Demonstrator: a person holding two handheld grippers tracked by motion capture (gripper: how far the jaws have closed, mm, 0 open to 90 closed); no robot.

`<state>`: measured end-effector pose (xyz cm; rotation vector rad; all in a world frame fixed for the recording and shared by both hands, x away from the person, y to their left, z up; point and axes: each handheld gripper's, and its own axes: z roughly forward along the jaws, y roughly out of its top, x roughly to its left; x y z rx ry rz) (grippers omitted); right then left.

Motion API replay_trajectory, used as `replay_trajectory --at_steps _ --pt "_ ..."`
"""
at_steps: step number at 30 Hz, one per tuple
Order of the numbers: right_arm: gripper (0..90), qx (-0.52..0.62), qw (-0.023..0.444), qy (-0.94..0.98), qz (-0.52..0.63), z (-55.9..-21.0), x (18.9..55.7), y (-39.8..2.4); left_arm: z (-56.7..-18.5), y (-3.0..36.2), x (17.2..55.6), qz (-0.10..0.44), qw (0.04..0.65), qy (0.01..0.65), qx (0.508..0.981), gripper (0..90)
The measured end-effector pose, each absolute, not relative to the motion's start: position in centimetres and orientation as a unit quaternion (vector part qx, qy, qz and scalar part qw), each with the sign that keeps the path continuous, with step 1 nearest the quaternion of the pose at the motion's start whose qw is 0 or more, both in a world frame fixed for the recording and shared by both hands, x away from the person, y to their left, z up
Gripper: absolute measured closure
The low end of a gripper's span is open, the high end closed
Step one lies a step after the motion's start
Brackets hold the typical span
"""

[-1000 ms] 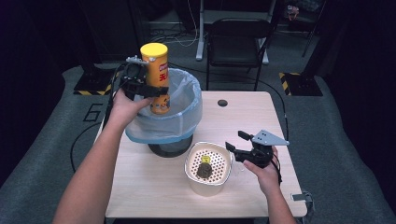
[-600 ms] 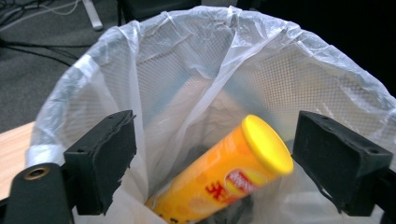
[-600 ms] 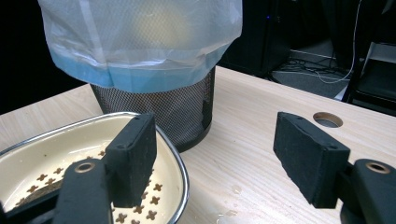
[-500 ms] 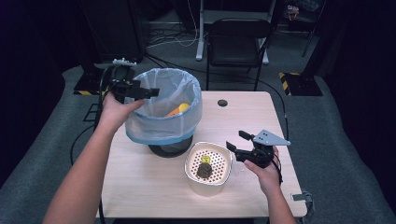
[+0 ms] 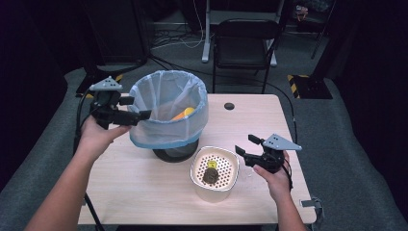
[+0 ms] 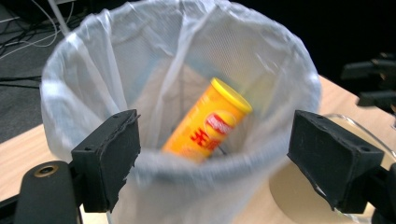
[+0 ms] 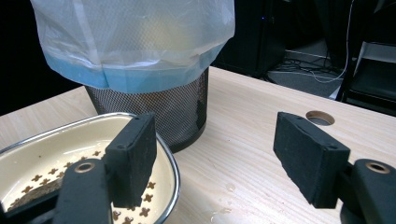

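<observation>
Just outside the rim of the lined bin [image 5: 169, 108], the left gripper [image 5: 137, 115] holds its jaws spread with nothing between them; they have just been closing a little. The yellow canister [image 6: 208, 122] lies tilted inside the bin's white bag, lid uppermost, its red emblem and red lettering too blurred to read. Well apart on the wooden table [image 5: 144, 187], the right gripper [image 5: 244, 149] hovers with jaws parted and empty beside the cream perforated bowl [image 5: 214, 168], which sits just in front of the bin's black mesh base.
</observation>
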<state>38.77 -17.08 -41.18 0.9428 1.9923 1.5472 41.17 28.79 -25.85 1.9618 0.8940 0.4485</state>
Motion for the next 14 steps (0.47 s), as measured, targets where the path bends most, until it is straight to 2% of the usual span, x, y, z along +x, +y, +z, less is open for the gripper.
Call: replay_trajectory --at_steps 8,14 --pt "29.9 0.342 0.224 0.723 0.557 -41.1 38.7 -17.1 -28.8 31.0 38.7 0.178 0.471 0.361 0.786 16.9" --pt "29.7 0.356 0.232 0.722 0.546 -41.5 38.9 -18.0 -33.2 32.5 37.0 0.196 0.474 0.355 0.782 14.4"
